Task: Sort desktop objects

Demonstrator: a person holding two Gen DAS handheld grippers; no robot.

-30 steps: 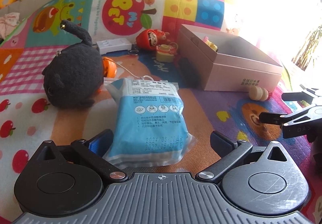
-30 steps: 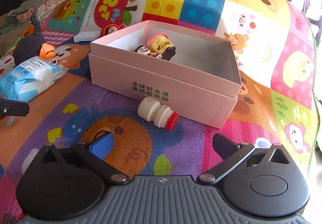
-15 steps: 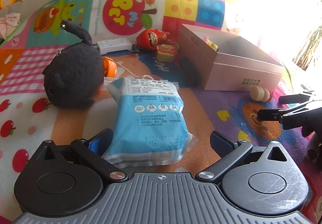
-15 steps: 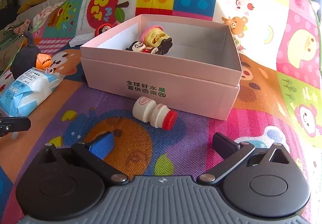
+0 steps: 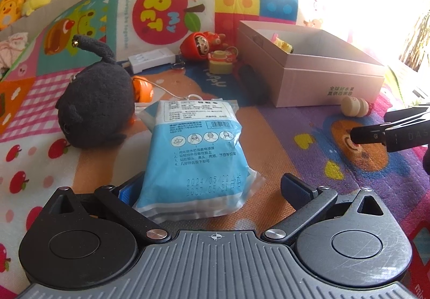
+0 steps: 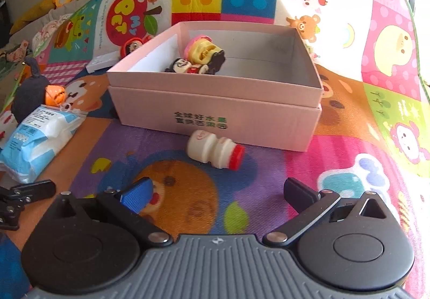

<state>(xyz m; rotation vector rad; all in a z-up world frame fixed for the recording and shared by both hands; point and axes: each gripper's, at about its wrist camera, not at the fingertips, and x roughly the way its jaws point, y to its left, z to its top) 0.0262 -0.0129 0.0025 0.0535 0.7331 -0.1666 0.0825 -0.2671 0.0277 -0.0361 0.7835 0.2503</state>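
Left gripper (image 5: 212, 186), jaws spread, straddles the soft, light, slippery blue packet (image 5: 197, 154) left of the pink box (image 5: 330, 84); pinch its sides. Right gripper (image 6: 216, 190), jaws spread, faces the rigid small bottle (image 6: 215, 150).

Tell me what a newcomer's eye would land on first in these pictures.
Likely the pink box mid-mat, toy figures inside, and the small bottle lying just before it, ahead of the open right gripper. Then the blue packet between the open left gripper's fingers, beside a dark plush.
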